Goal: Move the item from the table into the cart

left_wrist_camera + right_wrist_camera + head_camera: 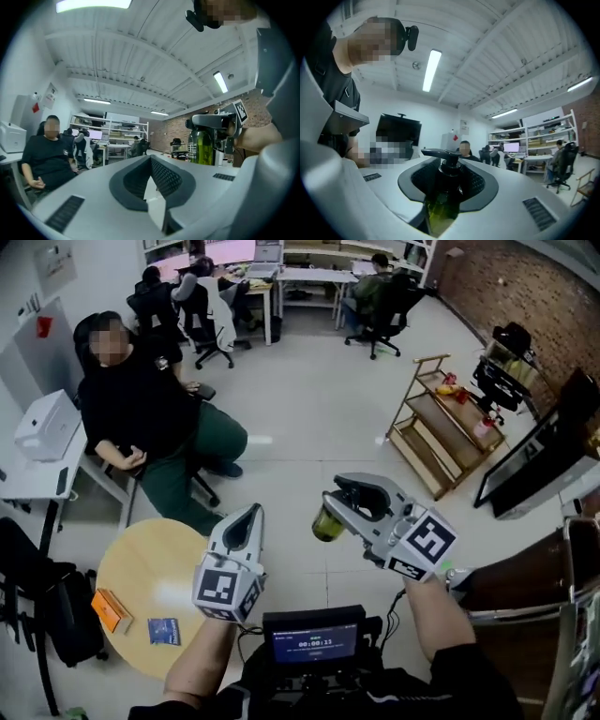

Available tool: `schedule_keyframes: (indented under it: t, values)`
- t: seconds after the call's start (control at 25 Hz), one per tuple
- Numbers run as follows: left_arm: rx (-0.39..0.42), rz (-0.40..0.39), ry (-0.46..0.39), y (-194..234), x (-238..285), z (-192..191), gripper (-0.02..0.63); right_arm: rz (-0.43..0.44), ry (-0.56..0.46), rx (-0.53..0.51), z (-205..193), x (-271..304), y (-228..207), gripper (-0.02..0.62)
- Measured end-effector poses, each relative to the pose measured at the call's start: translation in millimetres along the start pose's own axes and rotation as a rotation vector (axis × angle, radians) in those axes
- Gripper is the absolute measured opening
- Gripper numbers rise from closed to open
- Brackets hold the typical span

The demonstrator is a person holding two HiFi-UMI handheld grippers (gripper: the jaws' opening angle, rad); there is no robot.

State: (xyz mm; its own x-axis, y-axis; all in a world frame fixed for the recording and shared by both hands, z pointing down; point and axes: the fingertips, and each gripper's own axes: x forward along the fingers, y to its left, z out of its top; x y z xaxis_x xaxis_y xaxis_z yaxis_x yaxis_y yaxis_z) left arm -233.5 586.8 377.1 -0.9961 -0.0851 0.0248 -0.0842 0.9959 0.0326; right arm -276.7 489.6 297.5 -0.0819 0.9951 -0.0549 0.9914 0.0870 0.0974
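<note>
My right gripper (341, 500) is shut on a green pump bottle (327, 524), which it carries in the air over the floor. In the right gripper view the bottle (439, 206) stands upright between the dark pads, its black pump head (446, 154) level with the jaw tips. The left gripper (252, 513) is held beside it to the left, jaws together with nothing in them. From the left gripper view (151, 161) the bottle (199, 147) shows off to the right. The round wooden table (141, 568) lies at lower left with an orange box (112, 609) and a blue packet (164, 630) on it.
A person in black (141, 409) sits on a chair just beyond the table. A wooden slanted rack (436, 427) stands at the right, with a black screen (544, 456) nearer. A dark metal frame (534, 577) is at the far right edge. More people sit at desks in the background.
</note>
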Motion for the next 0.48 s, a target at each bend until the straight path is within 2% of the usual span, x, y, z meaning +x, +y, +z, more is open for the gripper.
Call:
schedule_keyframes:
  t: [0.12, 0.24, 0.4, 0.48]
  values:
    - [-0.028, -0.128, 0.019, -86, 48, 10, 0.011, -0.135, 0.018, -0.012, 17, -93, -40, 0.114]
    - [-0.04, -0.269, 0.029, -191, 95, 13, 0.011, -0.26, 0.03, -0.016, 28, -202, -78, 0.114]
    - [0.02, -0.458, -0.004, -354, 162, 6, 0.011, -0.438, 0.036, -0.038, 17, -368, -124, 0.112]
    - [0.036, -0.545, 0.0, -398, 191, 9, 0.011, -0.536, 0.035, -0.046, 19, -412, -141, 0.112]
